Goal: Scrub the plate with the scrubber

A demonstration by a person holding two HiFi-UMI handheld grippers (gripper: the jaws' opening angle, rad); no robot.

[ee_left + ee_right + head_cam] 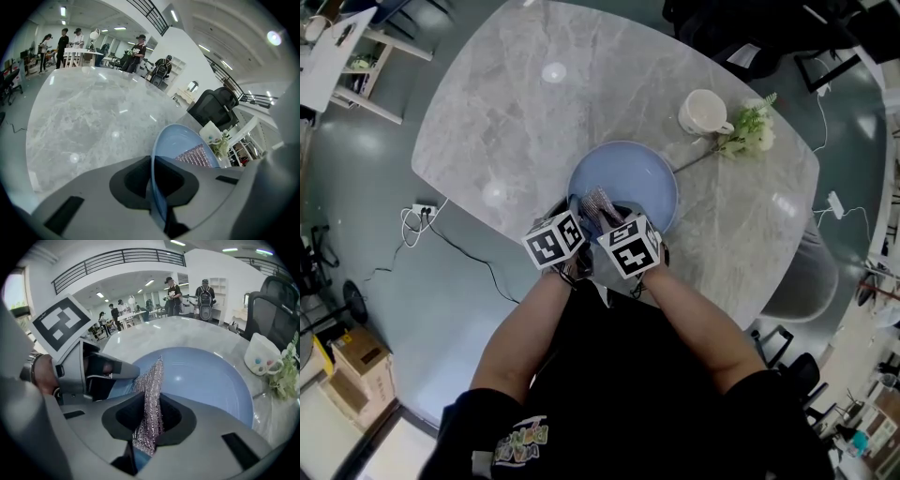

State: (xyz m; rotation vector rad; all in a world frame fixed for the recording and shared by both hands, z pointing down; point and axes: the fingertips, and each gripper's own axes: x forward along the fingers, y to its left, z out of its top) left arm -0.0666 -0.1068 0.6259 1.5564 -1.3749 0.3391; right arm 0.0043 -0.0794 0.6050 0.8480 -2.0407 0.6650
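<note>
A pale blue plate (634,172) sits on the grey marbled worktop (506,103), close to its near edge and right in front of the person. The left gripper (576,208) reaches in from the near left, and its jaws are drawn close together and pinch the plate's rim, which in the left gripper view runs edge-on straight through the narrow gap between them. The right gripper (606,219) is just beside it, with the two marker cubes almost touching in the head view. Its jaws are pressed onto the scrubber (600,202), a silvery mesh pad that is folded flat in the grip and sticks out well past the jaw tips. The free end of the scrubber lies over the plate's inner face near the near-left rim, close to where the left gripper holds. The left gripper view shows it low against the blue surface, though actual contact cannot be made out. The rest of the plate's bowl is bare and glossy, with a light reflection in it. Beyond the plate to the right stands a white mug (703,112), well apart from it, with a sprig of pale flowers (750,131) just beside the mug and its stem pointing toward the plate's rim. Several people (174,292) stand in the room behind the worktop.
</note>
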